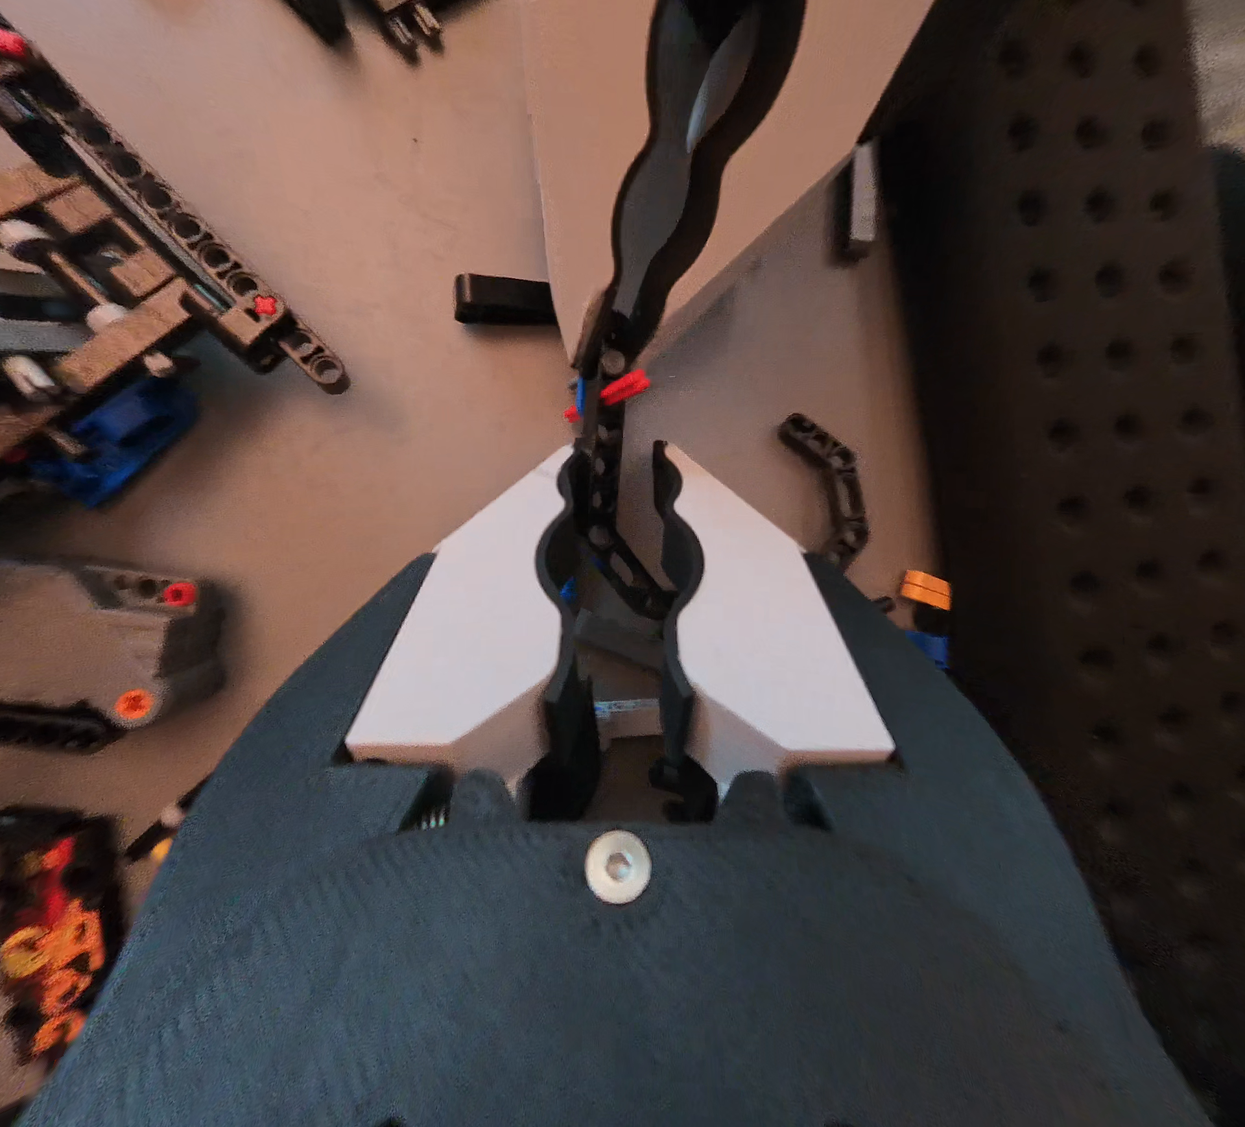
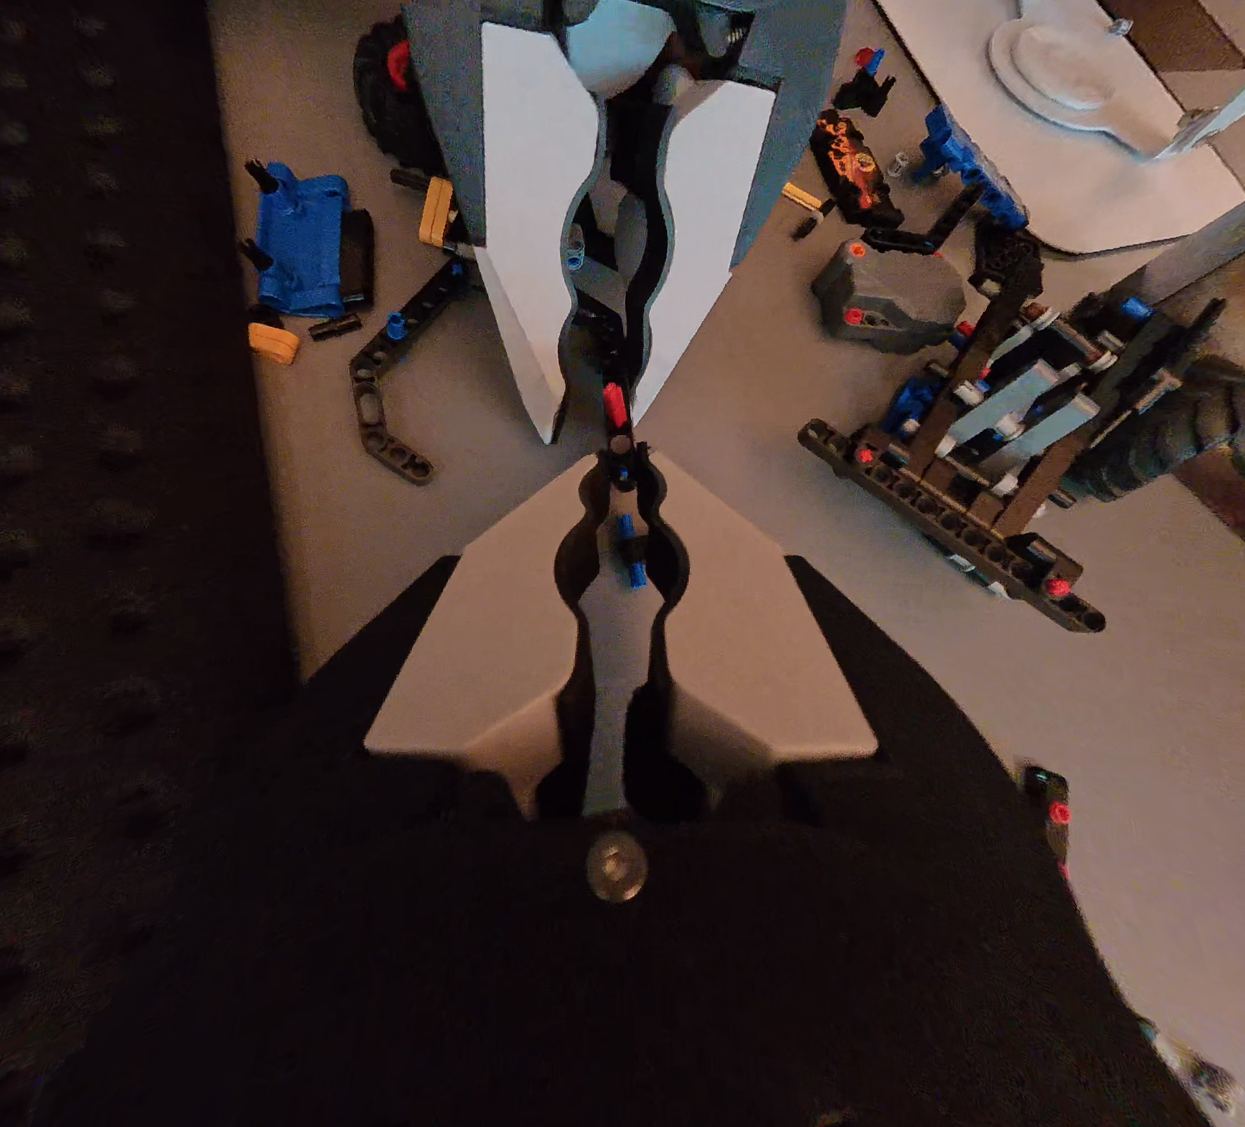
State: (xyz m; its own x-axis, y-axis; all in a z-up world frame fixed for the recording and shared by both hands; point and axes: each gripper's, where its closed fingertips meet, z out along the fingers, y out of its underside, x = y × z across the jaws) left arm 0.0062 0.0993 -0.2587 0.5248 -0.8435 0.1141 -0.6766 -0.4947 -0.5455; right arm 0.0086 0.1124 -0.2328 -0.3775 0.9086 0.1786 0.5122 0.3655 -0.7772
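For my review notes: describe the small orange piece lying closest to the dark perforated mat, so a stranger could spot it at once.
In the right wrist view, start at the dark perforated mat along the left of the table. Just past its edge lies a blue block, and directly below that sits the orange piece, short and rounded. Unlike the other orange piece higher up beside the left gripper, it lies alone next to a short black pin.

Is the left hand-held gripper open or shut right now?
Open. The left hand-held gripper shows a gap between its fingers; the black holed beam leans against one finger only.
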